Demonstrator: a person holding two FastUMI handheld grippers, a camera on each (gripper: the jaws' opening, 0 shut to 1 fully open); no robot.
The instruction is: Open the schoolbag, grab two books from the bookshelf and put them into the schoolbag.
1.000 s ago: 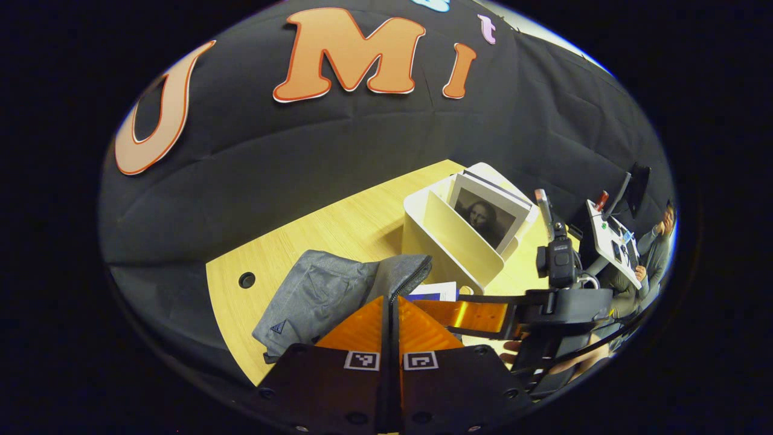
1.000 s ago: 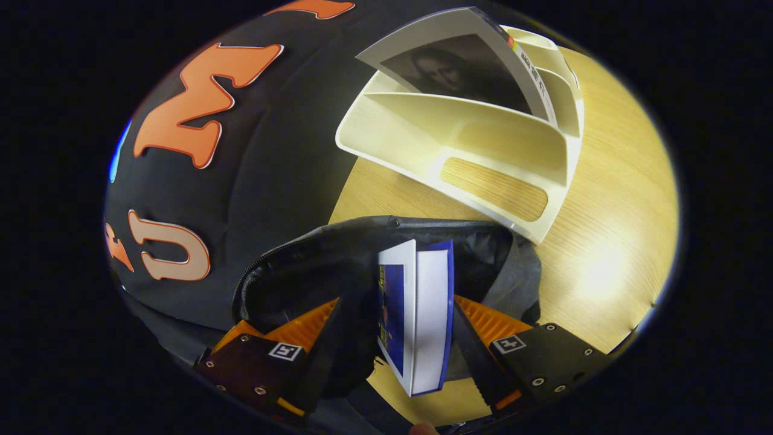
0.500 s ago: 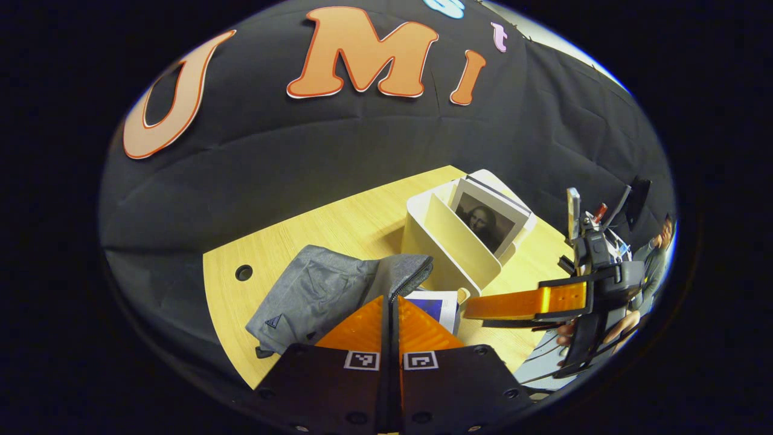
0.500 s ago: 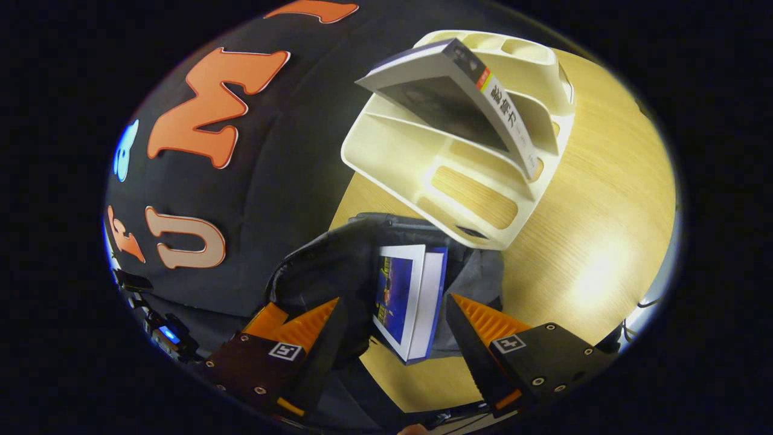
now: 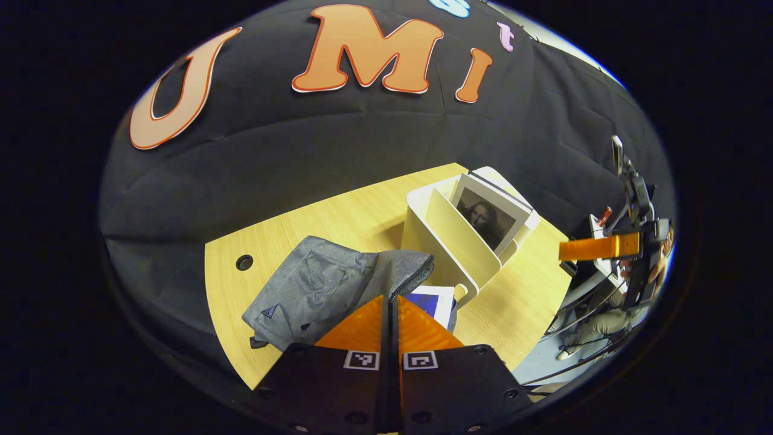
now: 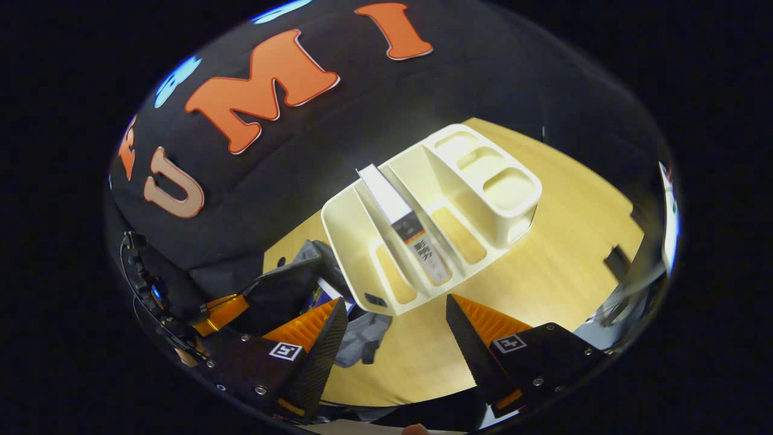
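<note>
The grey schoolbag [image 5: 314, 287] lies on the wooden table [image 5: 338, 223]. My left gripper [image 5: 389, 297] is shut on the raised zipper edge of its mouth. A blue book [image 5: 432, 302] sits in the opening, its corner showing. Behind it stands the cream bookshelf [image 5: 450, 248], holding a book with a portrait cover [image 5: 488, 217]. My right gripper [image 6: 395, 309] is open and holds nothing, high above the shelf [image 6: 513, 190]. That book's spine [image 6: 413, 232] lies just ahead of the fingers. The bag [image 6: 290, 284] and left gripper [image 6: 226, 308] are at lower left. The right gripper [image 5: 580, 249] hangs off the table's right end.
The shelf has several small, shallow compartments [image 6: 483, 163] at its far end. A cable hole [image 5: 244, 262] is in the table near its left edge. A seated person [image 5: 655, 266] and a stand with equipment [image 5: 604, 226] are beyond the right end.
My right gripper let go of the blue book, leaving it in the bag. It then rose and drew back to the right, above the bookshelf. The left gripper kept its hold.
</note>
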